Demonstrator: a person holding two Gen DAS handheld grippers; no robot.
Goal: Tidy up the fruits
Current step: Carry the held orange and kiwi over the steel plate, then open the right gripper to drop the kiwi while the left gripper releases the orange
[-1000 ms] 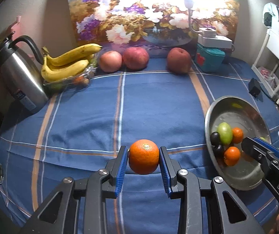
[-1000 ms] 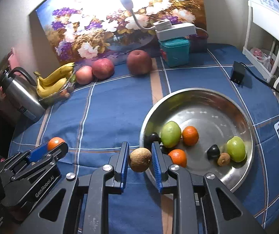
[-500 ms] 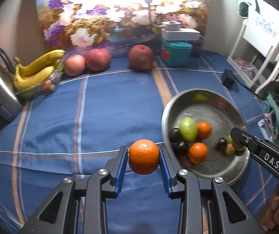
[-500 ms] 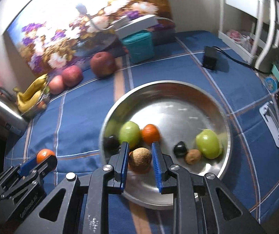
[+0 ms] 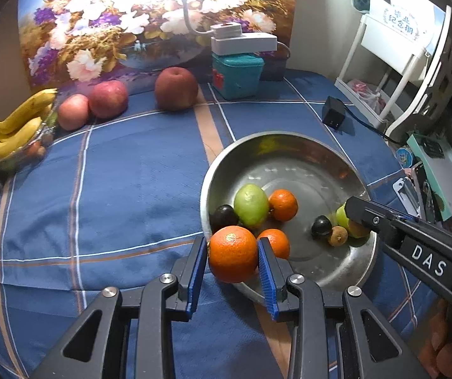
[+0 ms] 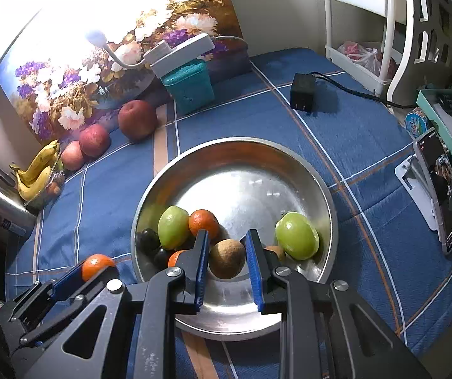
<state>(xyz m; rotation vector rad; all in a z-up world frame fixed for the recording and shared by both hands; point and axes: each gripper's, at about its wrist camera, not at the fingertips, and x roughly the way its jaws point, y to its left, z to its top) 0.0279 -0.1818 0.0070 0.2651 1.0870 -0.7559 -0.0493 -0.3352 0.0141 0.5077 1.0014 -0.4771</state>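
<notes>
A: What has changed for you since a second ago?

B: Your left gripper (image 5: 233, 259), jaws pinching the orange (image 5: 233, 258), now sits over the bowl's (image 5: 292, 145) near rim at lower centre. Your right gripper (image 6: 227, 259), pinching the brown fruit (image 6: 227, 258), now hangs inside it.

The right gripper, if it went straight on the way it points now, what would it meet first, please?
Probably the bowl: the right gripper, shut on a brown fruit, points down into it, so the fruit would likely reach the bare steel floor beside the green fruit. Depth is unclear.
</notes>
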